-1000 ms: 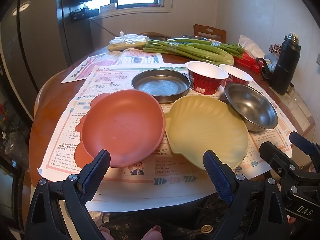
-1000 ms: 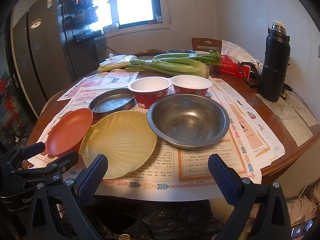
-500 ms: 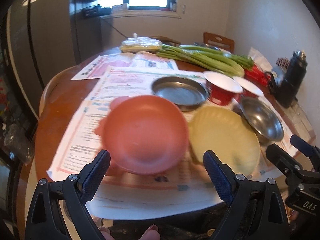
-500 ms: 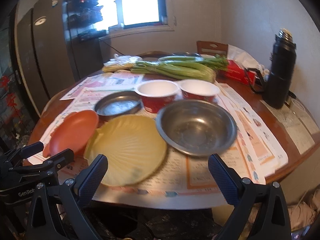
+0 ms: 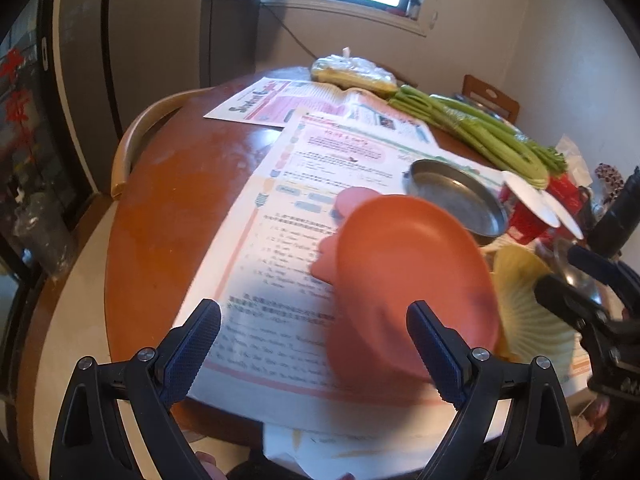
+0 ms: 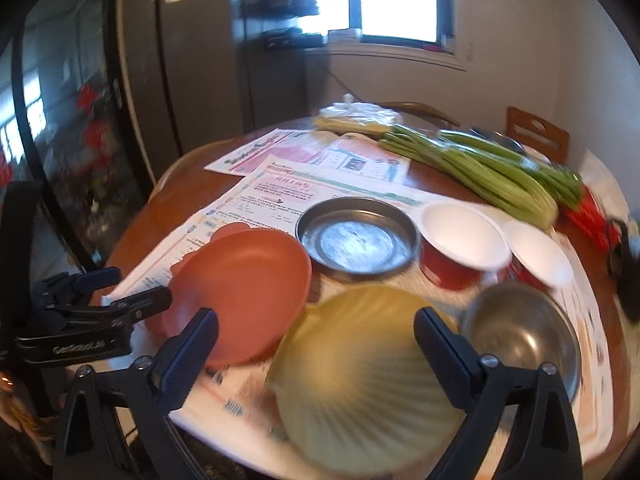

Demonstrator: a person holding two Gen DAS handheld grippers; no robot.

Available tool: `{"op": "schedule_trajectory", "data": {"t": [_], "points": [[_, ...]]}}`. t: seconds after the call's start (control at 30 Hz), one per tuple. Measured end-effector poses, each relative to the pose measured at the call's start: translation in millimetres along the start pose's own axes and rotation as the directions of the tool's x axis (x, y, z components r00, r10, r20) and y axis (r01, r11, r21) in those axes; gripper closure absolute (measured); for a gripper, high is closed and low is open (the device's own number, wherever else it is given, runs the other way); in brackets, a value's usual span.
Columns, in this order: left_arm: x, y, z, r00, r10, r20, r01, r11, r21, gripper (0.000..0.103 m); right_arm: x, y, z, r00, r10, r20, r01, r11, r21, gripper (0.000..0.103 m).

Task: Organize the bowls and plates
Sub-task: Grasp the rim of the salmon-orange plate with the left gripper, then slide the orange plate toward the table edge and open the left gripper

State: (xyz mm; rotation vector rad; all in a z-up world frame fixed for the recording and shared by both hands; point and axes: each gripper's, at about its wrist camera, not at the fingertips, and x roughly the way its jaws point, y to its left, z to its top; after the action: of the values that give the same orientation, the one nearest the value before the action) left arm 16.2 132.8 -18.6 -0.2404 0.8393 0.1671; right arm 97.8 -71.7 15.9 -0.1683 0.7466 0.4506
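An orange plate (image 5: 404,272) (image 6: 248,288) lies on the papers at the table's near left. A yellow shell-shaped plate (image 6: 360,372) (image 5: 528,304) lies to its right. Behind them stand a flat steel dish (image 6: 356,238) (image 5: 456,196), two red bowls with white insides (image 6: 460,244) (image 6: 536,256) and a steel bowl (image 6: 520,332). My left gripper (image 5: 314,344) is open and empty, just before the orange plate's near left edge. My right gripper (image 6: 316,344) is open and empty, low over the yellow plate. The left gripper also shows in the right wrist view (image 6: 116,292).
Printed paper sheets (image 5: 280,216) cover the round wooden table (image 5: 168,208). Green celery stalks (image 6: 472,164) and a bagged item (image 6: 356,118) lie at the back. A black flask (image 5: 616,216) stands at the right. A chair back (image 5: 132,144) sits at the table's left edge.
Both grippers have swung to the left and moved closer to the table. The view is motion-blurred. The dishes have not moved and both grippers stay open.
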Motion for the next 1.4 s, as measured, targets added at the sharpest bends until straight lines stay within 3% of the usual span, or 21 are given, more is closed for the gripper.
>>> {"op": "schedule_trajectory", "data": {"t": [0.33, 0.5, 0.53, 0.6, 0.63, 0.67, 0.77, 0.87, 1.13, 1.4], "points": [[27, -10, 5, 0.997, -0.026, -0.072, 0.027, 1.000, 0.009, 0.008, 59, 8, 17, 0.985, 0.100, -0.143, -0.105, 0.994, -0.025, 0.048], [31, -16, 8, 0.997, -0.014, -0.073, 0.016, 1.000, 0.026, 0.011, 73, 15, 15, 0.984, 0.076, -0.162, -0.088, 0.994, -0.069, 0.058], [31, -18, 9, 0.998, -0.008, -0.069, 0.010, 0.999, 0.033, 0.012, 75, 15, 14, 0.983, 0.078, -0.165, -0.091, 0.993, -0.070, 0.061], [31, -20, 10, 0.998, -0.010, -0.069, 0.013, 0.999, 0.031, 0.032, 79, 15, 13, 0.983, 0.073, -0.168, -0.087, 0.993, -0.076, 0.064], [32, -20, 11, 0.997, -0.021, -0.073, 0.023, 0.999, 0.027, 0.038, 80, 15, 13, 0.983, 0.067, -0.169, -0.081, 0.994, -0.078, 0.067], [34, -20, 12, 0.996, -0.034, -0.081, 0.035, 0.999, 0.018, 0.045, 81, 14, 13, 0.983, 0.067, -0.170, -0.081, 0.994, -0.078, 0.067], [41, -22, 12, 0.994, -0.034, -0.102, 0.035, 0.999, 0.011, 0.050, 80, 13, 13, 0.982, 0.079, -0.170, -0.093, 0.993, -0.078, 0.067], [43, -22, 13, 0.994, -0.030, -0.108, 0.031, 0.999, 0.010, 0.069, 83, 13, 13, 0.979, 0.105, -0.177, -0.118, 0.991, -0.067, 0.067], [44, -5, 21, 0.994, -0.027, -0.108, 0.024, 0.999, -0.030, 0.070, 81, 21, 9, 0.980, 0.123, -0.158, -0.129, 0.991, -0.029, 0.067], [35, 17, 51, 0.997, 0.043, -0.058, -0.045, 0.999, -0.023, 0.070, 84, 46, 30, 0.974, 0.164, -0.158, -0.168, 0.986, -0.011, 0.067]]}}
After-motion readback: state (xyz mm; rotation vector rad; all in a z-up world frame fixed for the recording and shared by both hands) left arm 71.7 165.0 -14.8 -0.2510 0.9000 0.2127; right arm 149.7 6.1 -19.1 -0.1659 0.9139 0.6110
